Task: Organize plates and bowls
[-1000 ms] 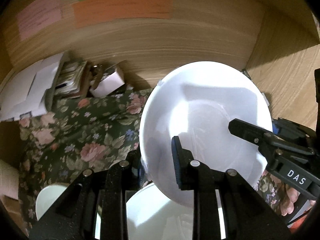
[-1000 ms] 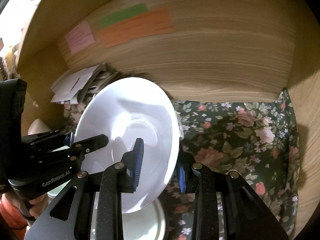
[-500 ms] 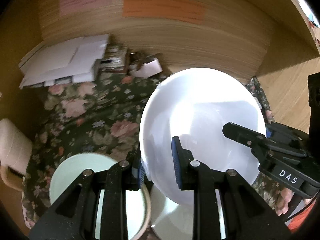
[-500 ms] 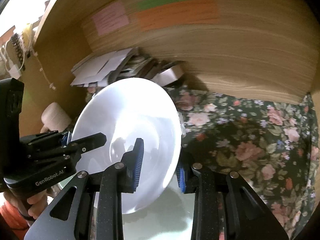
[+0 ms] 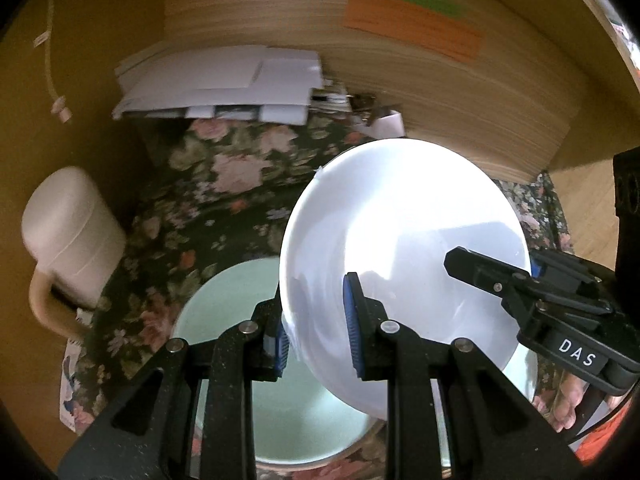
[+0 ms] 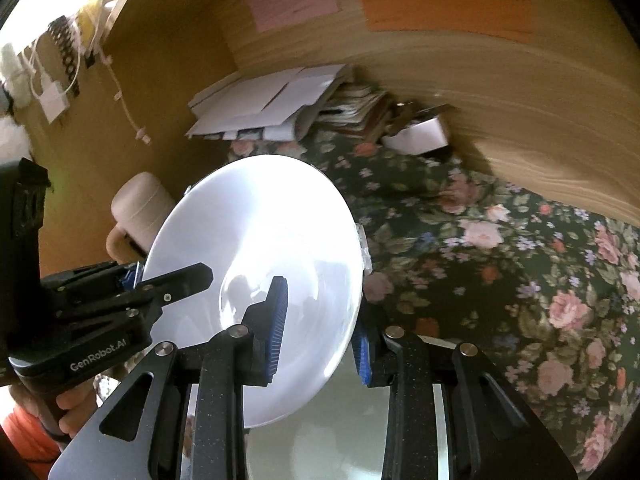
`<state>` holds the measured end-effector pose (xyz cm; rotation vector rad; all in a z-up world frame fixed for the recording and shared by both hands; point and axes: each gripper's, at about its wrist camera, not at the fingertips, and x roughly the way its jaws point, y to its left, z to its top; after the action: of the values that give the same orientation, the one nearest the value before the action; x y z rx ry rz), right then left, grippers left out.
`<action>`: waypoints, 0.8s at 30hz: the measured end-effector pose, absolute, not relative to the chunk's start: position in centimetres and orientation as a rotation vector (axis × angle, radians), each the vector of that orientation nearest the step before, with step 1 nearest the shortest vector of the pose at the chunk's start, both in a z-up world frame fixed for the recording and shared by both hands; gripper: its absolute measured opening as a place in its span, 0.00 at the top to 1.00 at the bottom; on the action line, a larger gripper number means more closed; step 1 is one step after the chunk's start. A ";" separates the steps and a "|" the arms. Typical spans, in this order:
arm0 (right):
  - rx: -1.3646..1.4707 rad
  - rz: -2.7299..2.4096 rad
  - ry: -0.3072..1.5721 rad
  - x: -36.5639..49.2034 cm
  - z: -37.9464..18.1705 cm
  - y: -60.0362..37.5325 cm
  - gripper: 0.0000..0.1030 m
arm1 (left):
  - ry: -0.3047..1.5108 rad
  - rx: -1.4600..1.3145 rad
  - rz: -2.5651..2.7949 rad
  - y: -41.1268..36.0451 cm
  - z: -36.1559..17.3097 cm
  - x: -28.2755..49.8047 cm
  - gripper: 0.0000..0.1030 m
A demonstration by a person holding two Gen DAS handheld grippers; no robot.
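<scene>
Shifted left: glossy round white plate (image 5: pixel 400 248), both-gripped.

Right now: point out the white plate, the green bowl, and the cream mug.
white plate (image 5: pixel 404 240), left wrist view, centre of its face.
green bowl (image 5: pixel 304 420), left wrist view, inner floor below the plate.
cream mug (image 5: pixel 72 236), left wrist view, side wall.

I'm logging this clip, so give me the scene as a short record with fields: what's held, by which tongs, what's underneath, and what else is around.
held item: white plate, tilted, lifted
left tongs: shut on the plate's near rim
right tongs: shut on the opposite rim
beneath: pale green bowl and another pale dish on the floral cloth
left side: cream mug
back: paper stack, coloured notes on wood panel
</scene>
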<state>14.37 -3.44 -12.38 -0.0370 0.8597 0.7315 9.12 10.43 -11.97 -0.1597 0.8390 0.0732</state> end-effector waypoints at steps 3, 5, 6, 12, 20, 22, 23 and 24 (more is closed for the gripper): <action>-0.051 0.749 0.869 14.0 -12.7 -2.4 0.74 | 0.837 -0.172 0.087 11.5 -12.2 8.3 0.77; -0.056 0.759 0.875 13.7 -13.0 -1.8 0.74 | 0.836 -0.178 0.096 12.0 -12.3 7.8 0.77; -0.059 0.764 0.877 13.6 -13.1 -1.5 0.74 | 0.837 -0.180 0.102 12.3 -12.4 7.6 0.77; -0.077 0.784 0.911 13.3 -14.2 0.3 0.74 | 0.852 -0.188 0.121 13.8 -13.1 6.5 0.77; -0.100 0.807 0.956 13.2 -15.7 2.2 0.74 | 0.866 -0.200 0.145 15.2 -14.0 5.5 0.77; -0.107 0.807 0.965 13.3 -16.0 2.4 0.74 | 0.871 -0.209 0.150 15.6 -14.2 5.4 0.77; -0.109 0.805 0.967 13.3 -16.1 2.5 0.73 | 0.874 -0.214 0.152 15.8 -14.3 5.3 0.77; -0.111 0.803 0.971 13.4 -16.2 2.5 0.73 | 0.876 -0.218 0.152 16.0 -14.4 5.3 0.77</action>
<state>13.43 2.50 -16.16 -0.1110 0.9713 0.8033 5.32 15.98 -14.38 -0.2175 0.8756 0.1515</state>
